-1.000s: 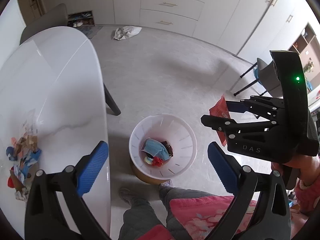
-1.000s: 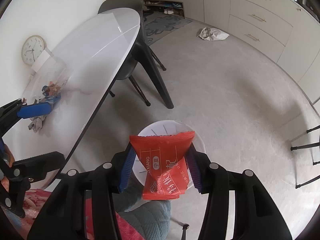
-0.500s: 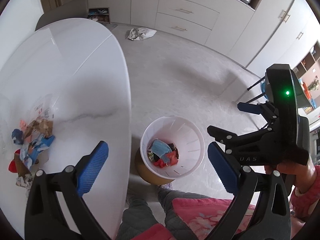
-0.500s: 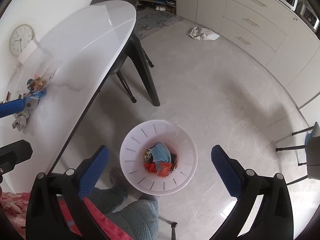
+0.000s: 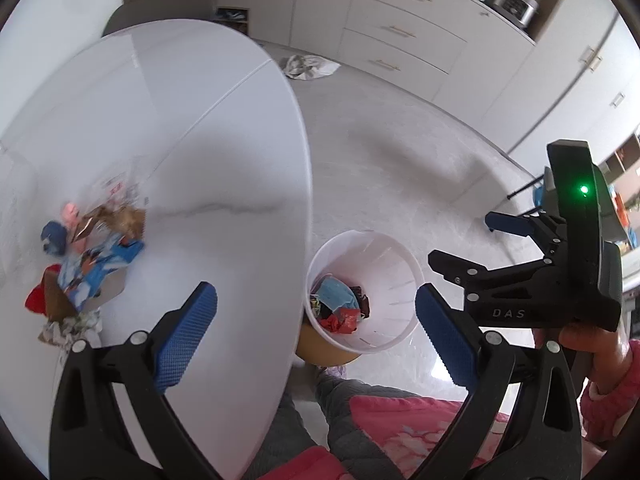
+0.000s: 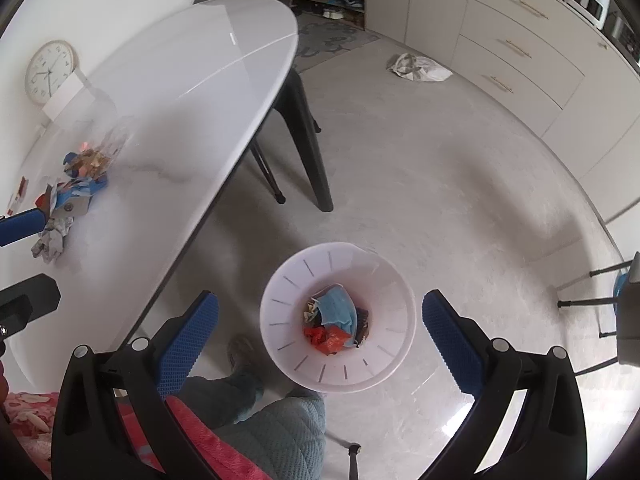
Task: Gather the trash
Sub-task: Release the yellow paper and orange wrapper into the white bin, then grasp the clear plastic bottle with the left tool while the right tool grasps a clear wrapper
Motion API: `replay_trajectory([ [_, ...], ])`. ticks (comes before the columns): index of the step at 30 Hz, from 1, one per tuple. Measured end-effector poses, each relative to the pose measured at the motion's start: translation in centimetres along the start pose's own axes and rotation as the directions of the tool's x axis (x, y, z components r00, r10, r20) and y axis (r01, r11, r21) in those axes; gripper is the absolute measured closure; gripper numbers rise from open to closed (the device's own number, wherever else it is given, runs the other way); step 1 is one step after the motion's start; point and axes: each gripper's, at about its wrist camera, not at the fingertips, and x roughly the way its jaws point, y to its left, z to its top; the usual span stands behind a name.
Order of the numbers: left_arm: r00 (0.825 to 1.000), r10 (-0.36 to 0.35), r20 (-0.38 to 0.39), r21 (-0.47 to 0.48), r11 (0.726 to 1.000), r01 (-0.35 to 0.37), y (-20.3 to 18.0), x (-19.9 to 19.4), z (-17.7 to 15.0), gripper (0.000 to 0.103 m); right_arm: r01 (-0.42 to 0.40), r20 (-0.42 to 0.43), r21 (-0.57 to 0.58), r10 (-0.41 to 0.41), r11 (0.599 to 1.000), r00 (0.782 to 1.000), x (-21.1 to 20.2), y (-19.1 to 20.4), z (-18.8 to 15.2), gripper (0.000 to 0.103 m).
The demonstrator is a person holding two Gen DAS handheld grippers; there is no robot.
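- The right gripper (image 6: 320,336) hangs over the white waste bin (image 6: 394,364), its blue-padded jaws spread wide with nothing between them.
- The left gripper (image 5: 316,340) is likewise spread and empty; one pad sits over the edge of the white oval table (image 5: 224,128), the other over the bin (image 5: 400,276).
- In the left view the right gripper (image 5: 472,248) shows from the side, held in a hand (image 5: 592,344) with a pink sleeve; a green light glows on its body.
- The bin stands on the pale floor (image 6: 440,168), just beside the table edge and near the person's foot.
- Inside the bin lie a blue face mask (image 6: 338,308), a red wrapper (image 6: 328,338) and darker scraps.
- A pile of trash (image 5: 88,256) lies on the table: blue, red and brown wrappers and crumpled paper, with a clear plastic bag at its far side.
- A crumpled bag (image 6: 418,67) lies on the floor near the cream drawers.
- A round clock (image 6: 50,72) leans against the wall at the table's back.
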Motion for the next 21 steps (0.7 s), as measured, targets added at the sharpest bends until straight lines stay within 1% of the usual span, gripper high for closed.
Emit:
replay_trajectory([
  [5,1.0,0.027,0.011,-0.068,0.997,-0.026,2.7,-0.7,-0.6,0.008,-0.015,0.001,-0.037,0.015,0.999,1.0,0.1,1.8,1.0,0.002],
  [9,0.998,0.059,0.022,-0.139,0.989,-0.055,5.6,-1.5,-1.2,0.008,-0.047,0.004,-0.07,0.048,0.996,0.999,0.2,4.0,2.5,0.002],
  [13,0.994,0.106,0.03,-0.237,0.967,-0.096,9.4,-2.4,-1.5,0.008,-0.069,0.015,-0.114,0.071,0.991,0.997,0.4,6.7,4.2,0.002],
  [15,0.992,0.123,0.034,-0.294,0.95,-0.108,11.7,-3.0,-1.8,0.008,-0.088,0.019,-0.134,0.091,0.987,0.996,0.4,8.0,5.2,0.002],
  [18,0.989,0.144,0.035,-0.35,0.929,-0.123,14.2,-3.5,-2.4,0.008,-0.127,0.028,-0.174,0.133,0.977,0.991,0.7,10.8,7.4,0.002],
  [21,0.988,0.154,0.033,-0.382,0.915,-0.13,16.3,-3.8,-2.7,0.008,-0.168,0.03,-0.202,0.177,0.965,0.984,1.2,13.6,9.6,0.002],
])
